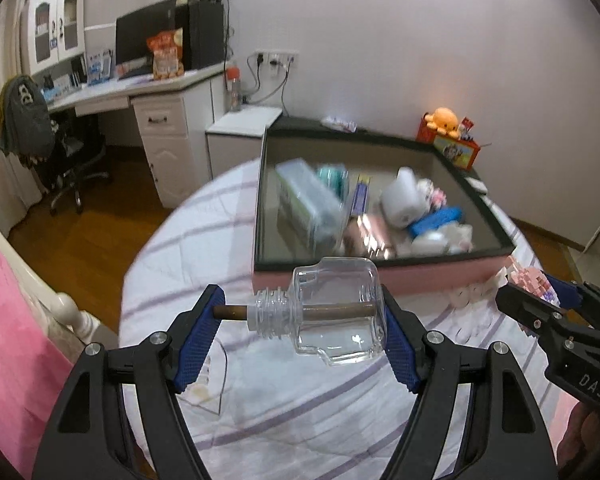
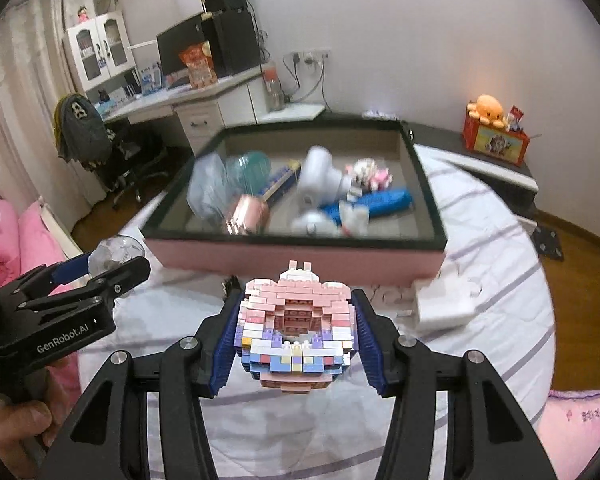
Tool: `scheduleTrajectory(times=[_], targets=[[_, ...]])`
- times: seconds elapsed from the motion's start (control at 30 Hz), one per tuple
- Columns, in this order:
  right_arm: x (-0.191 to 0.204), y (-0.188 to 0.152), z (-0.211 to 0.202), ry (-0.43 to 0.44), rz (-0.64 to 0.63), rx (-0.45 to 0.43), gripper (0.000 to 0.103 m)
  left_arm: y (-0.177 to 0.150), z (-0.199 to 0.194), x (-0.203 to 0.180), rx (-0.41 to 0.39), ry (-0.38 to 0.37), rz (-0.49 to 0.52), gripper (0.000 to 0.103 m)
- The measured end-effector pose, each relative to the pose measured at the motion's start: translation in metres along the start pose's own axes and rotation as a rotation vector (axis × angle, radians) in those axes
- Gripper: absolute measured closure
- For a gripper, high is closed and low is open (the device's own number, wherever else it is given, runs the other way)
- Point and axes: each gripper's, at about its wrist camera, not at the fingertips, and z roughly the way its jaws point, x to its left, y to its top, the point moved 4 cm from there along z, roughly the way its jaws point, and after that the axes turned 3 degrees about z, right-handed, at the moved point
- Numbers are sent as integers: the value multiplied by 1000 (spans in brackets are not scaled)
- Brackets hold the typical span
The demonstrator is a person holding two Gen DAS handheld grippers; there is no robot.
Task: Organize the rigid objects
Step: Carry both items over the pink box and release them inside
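Two hand-held grippers are each loaded above the striped bed (image 1: 284,420). The left hand-held gripper (image 1: 300,324) clamps a clear glass bottle (image 1: 332,312) lengthwise, one pad on its wooden stick (image 1: 230,313), one on its base; glass is slippery and breakable, so the flat base looks safest. The right hand-held gripper (image 2: 296,340) squeezes a brick-built model (image 2: 296,328) by its sides; light, probably crumbly. At twelve o'clock, the pink box (image 2: 296,258) waits, already holding things.

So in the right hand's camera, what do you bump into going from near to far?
Pink-and-blue brick model in the right gripper → pink black-rimmed storage box → white desk.
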Motion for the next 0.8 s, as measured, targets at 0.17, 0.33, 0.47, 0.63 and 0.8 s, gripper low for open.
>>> scheduleTrajectory(times=[0.17,0.33,0.47,0.63,0.8], targets=[[-2,27,-4,-14,-20,-38,50,32,-10,-3,-52,-4,8,28],[-11,51,9,-25,-12,-51,50,66,-3,-10,-92,-4,21,28],[-15,72,27,-26,-16,-51,49,82,19,-17,-82,-15,30,28],[-23,88,61,-26,-12,-17,49,94,56,-30,-43,-28,43,28],[-37,88,91,-33,12,22,49,97,90,-38,-6,-32,51,28]])
